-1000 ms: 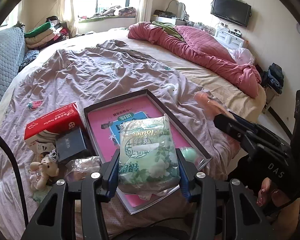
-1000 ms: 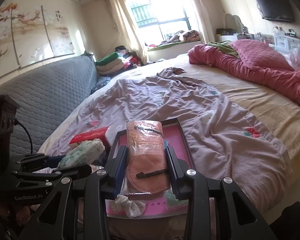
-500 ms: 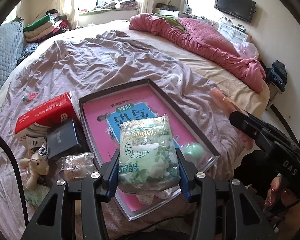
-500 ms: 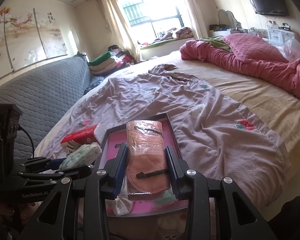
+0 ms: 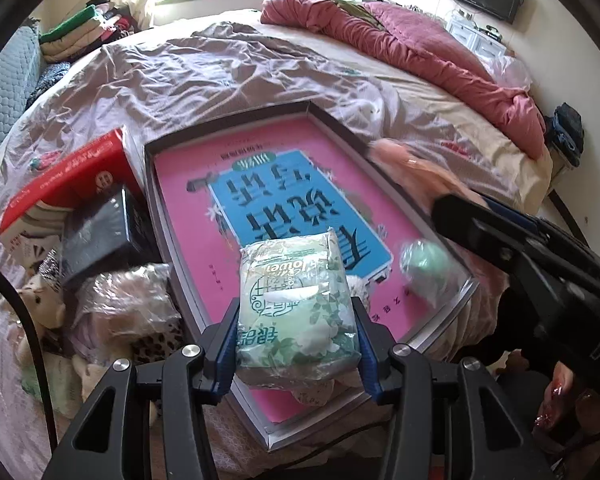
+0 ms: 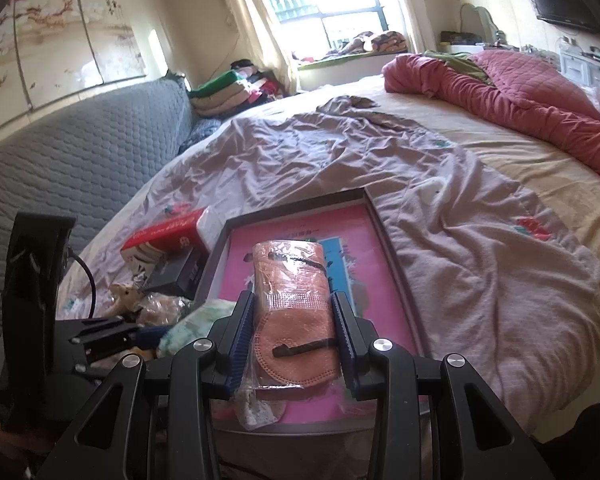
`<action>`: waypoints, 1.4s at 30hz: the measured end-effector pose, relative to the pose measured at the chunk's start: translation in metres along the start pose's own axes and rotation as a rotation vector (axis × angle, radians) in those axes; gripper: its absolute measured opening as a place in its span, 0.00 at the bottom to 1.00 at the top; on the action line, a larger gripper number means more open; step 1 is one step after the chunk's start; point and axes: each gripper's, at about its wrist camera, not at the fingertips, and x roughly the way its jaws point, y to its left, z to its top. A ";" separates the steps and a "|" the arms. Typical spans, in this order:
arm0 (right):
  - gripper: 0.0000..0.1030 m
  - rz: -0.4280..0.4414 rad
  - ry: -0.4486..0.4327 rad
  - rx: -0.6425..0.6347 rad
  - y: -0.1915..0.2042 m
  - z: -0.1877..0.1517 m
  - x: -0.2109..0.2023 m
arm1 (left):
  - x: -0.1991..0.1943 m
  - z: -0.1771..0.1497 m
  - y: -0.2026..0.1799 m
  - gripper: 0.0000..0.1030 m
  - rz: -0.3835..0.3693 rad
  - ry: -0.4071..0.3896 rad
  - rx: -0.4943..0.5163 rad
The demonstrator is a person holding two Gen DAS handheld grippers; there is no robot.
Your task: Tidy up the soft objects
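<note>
2 grippers grip packets over the tray (image 5: 172, 216): left (image 5: 296, 330) wipes (image 5: 296, 304), right (image 6: 294, 326) mask (image 6: 294, 292).

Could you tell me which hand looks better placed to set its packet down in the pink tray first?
Left, probably: its tool holds the green packet low over the tray; the right tool's mask packet seems higher.

Green leaf-patterned packet (image 5: 296, 304), orange-brown mask pack (image 6: 294, 292), pink-and-blue tray (image 5: 188, 216), red tissue box (image 5: 72, 176)
</note>
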 end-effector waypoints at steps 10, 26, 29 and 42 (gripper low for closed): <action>0.39 -0.015 0.048 0.023 0.001 -0.002 0.025 | 0.014 -0.008 0.005 0.48 -0.009 0.017 -0.006; 0.39 -0.005 0.120 0.063 -0.001 -0.013 0.050 | 0.020 -0.011 0.012 0.49 -0.023 0.023 -0.017; 0.39 -0.012 0.127 0.062 0.000 -0.014 0.053 | 0.021 -0.012 0.014 0.49 -0.042 0.027 -0.029; 0.41 -0.036 0.179 0.064 0.007 -0.020 0.075 | 0.022 -0.012 0.016 0.49 -0.057 0.024 -0.029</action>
